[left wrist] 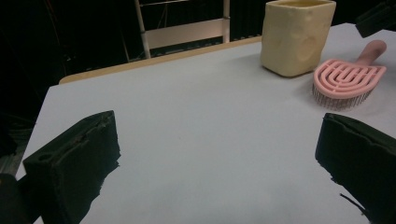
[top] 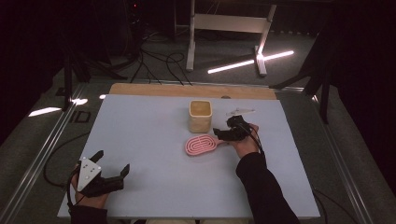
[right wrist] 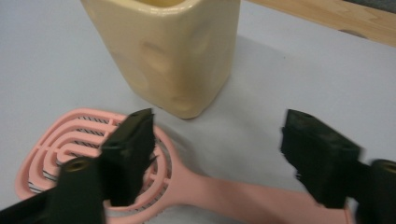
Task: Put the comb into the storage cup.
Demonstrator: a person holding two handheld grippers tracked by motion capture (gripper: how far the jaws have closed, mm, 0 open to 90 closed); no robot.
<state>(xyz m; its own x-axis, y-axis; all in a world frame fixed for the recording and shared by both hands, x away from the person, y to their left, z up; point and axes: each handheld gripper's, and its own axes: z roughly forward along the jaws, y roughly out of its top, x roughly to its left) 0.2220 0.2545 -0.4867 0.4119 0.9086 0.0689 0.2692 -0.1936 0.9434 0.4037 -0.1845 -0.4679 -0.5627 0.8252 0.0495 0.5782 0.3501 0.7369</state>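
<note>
A pink hairbrush (top: 201,144) lies bristles down in the middle of the pale table (top: 140,130), its handle pointing right. Just behind it stands a yellow square cup (top: 200,115). My right gripper (top: 219,135) hovers open over the brush's handle. In the right gripper view the jaws of the right gripper (right wrist: 219,135) stand wide apart, one over the brush head (right wrist: 65,140), with the cup (right wrist: 173,51) close ahead. My left gripper (top: 112,163) rests open at the near left corner. The left gripper (left wrist: 217,154) holds nothing, and faces the cup (left wrist: 296,37) and the brush (left wrist: 348,79).
A small clear object (top: 240,111) lies at the back right of the table. A wooden strip (top: 187,90) runs along the far edge. Beyond the table are a white frame (top: 229,28) and cables on a dark floor.
</note>
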